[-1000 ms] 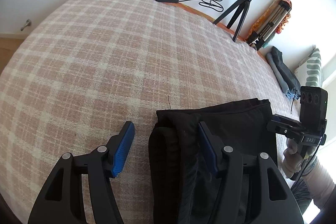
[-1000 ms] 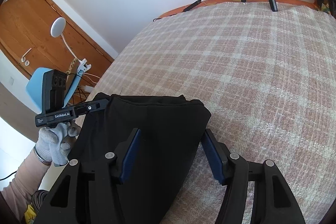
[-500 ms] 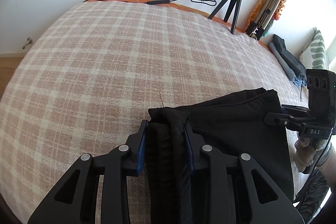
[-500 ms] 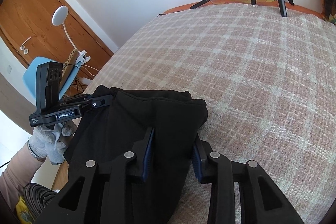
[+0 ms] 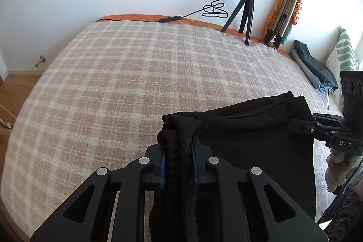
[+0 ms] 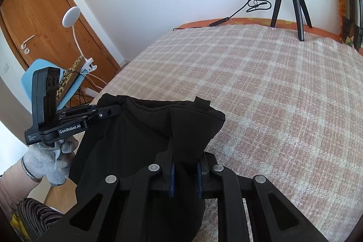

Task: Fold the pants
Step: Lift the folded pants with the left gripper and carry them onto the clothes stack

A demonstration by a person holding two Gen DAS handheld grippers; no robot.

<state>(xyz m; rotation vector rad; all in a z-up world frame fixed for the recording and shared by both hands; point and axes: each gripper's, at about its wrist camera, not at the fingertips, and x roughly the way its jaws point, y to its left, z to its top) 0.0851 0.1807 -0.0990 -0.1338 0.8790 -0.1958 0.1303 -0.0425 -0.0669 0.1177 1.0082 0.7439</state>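
Your left gripper [image 5: 178, 165] is clamped on a bunched edge of the black pants [image 5: 254, 135], the cloth squeezed between its blue pads [image 5: 162, 166], and your right gripper [image 6: 185, 176] pinches the opposite edge of the same garment in the same way. The pants lie folded on the near part of the plaid bedspread [image 5: 136, 74], held between your two tools. At the far edge of the bed a ring light on a tripod [image 5: 247, 13] stands by the wall.
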